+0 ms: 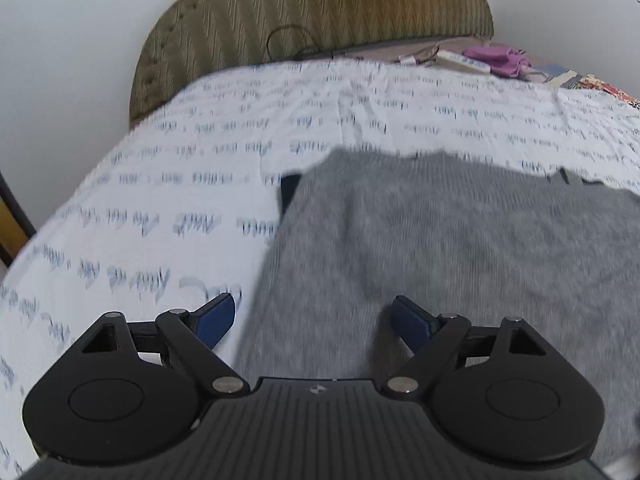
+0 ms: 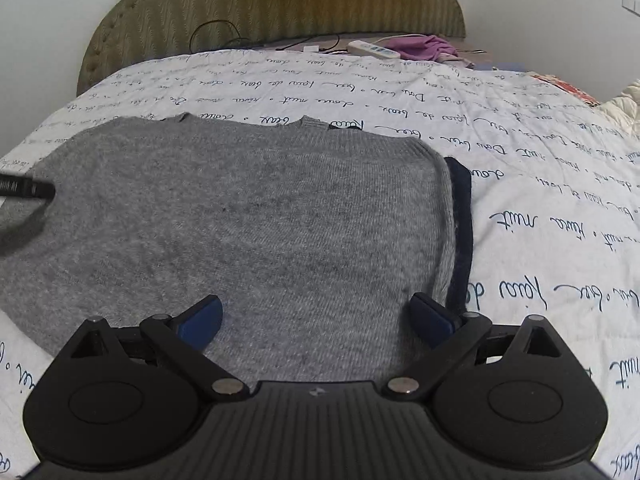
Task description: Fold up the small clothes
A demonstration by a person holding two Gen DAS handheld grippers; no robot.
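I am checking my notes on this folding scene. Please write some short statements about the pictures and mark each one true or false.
1. The grey knitted sweater lies flat on the white bedspread with handwriting print. True.
2. The right gripper is clamped on the sweater. False: its jaws stand open, nothing held.
3. The left gripper is open. True.
4. The purple cloth lies on the sweater. False: it lies far off, near the olive headboard.
5. A white power strip lies near the headboard. True.
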